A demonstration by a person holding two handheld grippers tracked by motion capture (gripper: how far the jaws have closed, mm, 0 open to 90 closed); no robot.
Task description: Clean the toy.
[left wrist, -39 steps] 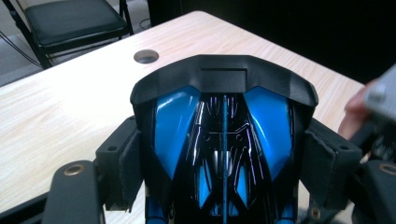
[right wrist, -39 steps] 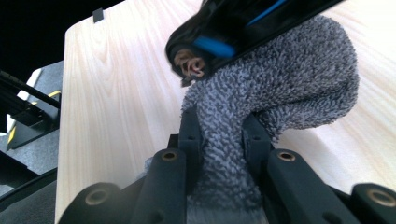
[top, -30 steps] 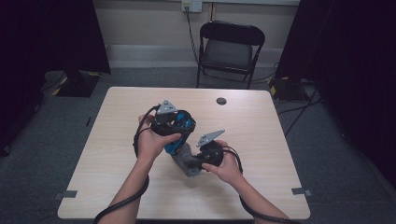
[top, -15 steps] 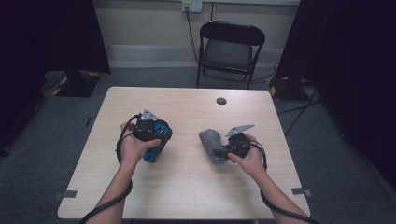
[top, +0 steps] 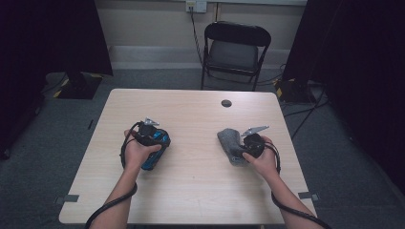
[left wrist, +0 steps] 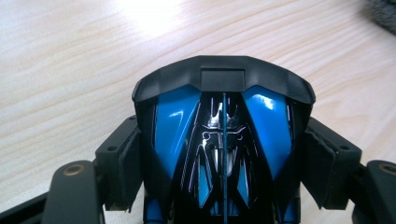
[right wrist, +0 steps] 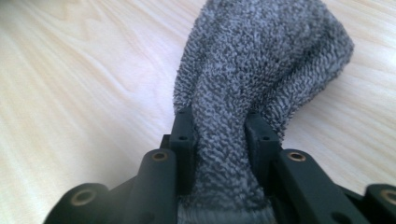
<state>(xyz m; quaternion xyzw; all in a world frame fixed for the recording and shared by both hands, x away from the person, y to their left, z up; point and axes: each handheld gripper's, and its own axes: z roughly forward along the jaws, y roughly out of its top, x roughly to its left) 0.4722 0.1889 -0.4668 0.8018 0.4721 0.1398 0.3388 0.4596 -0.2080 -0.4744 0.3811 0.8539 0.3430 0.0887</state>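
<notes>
A glossy blue and black plastic object (top: pixel 153 160) rests low over the table at the left, and my left gripper (top: pixel 151 143) is shut on it. In the left gripper view the two pads press on the sides of the blue and black object (left wrist: pixel 224 112). At the right a grey terry cloth (top: pixel 228 140) lies on the table, with one end between the jaws of my right gripper (top: pixel 244 145). Those jaws have just been opening a little, but in the right gripper view the pads still touch the grey cloth (right wrist: pixel 261 51) on both sides.
The light wooden table (top: pixel 191 109) has a small round black disc (top: pixel 226 103) near its far edge. A black folding chair (top: pixel 236 47) stands behind the table. Cables lie on the floor at the right.
The two hands, together at the table's middle a second ago, have parted. The left went left and down with the blue object, the right went right with the cloth.
</notes>
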